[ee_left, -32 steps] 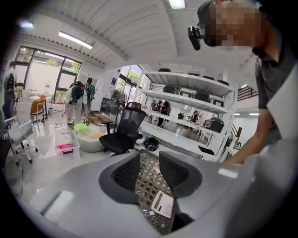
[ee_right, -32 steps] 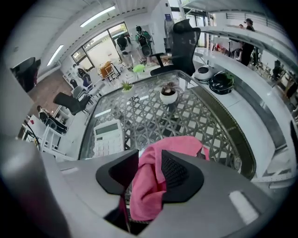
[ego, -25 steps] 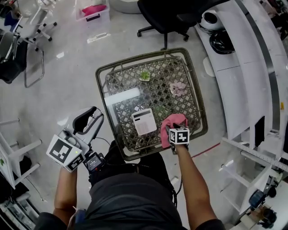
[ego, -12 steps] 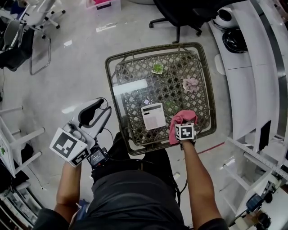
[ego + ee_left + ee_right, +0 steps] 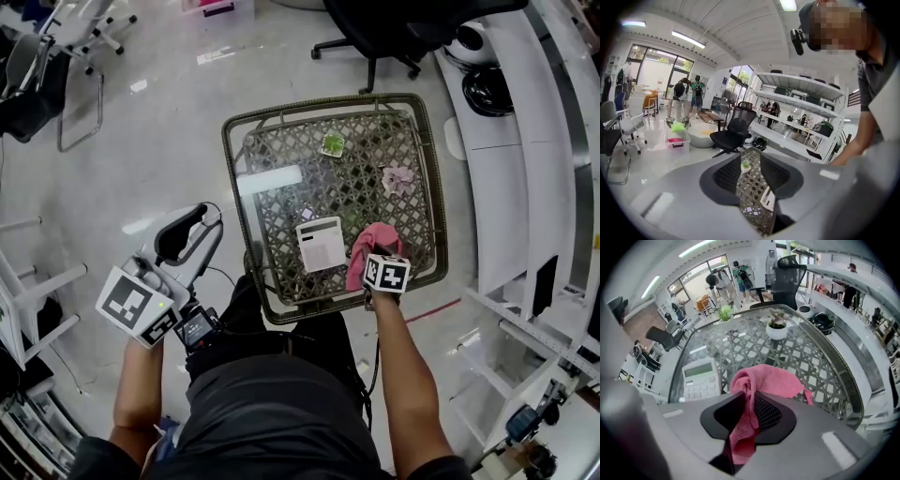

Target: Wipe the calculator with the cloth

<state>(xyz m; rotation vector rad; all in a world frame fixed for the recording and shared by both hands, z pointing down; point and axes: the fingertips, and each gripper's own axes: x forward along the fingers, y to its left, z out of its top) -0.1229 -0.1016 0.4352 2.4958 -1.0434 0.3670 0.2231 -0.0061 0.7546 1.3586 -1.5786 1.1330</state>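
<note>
The white calculator (image 5: 322, 245) lies flat on the glass top of the wicker table (image 5: 234, 187), near its front edge. Just to its right, my right gripper (image 5: 366, 269) points steeply down and is shut on the pink cloth (image 5: 368, 246). In the right gripper view the cloth (image 5: 761, 380) is pinched between the jaws of the right gripper (image 5: 745, 416) and bunches up on the glass, with the calculator (image 5: 700, 378) to its left. My left gripper (image 5: 190, 236) hangs over the floor left of the table, open and empty. In its own view, the table and the calculator's edge (image 5: 768, 199) show through the left gripper (image 5: 752, 187).
A small green plant (image 5: 332, 143) and a pale pink potted plant (image 5: 398, 176) stand at the far side of the table. A black office chair (image 5: 394, 28) is beyond it. White shelving (image 5: 497, 169) runs along the right. The person's legs are at the table's near edge.
The cloth is now gathered narrower in the right gripper's jaws and sits a little closer to the calculator. The left gripper has drifted slightly to the left.
</note>
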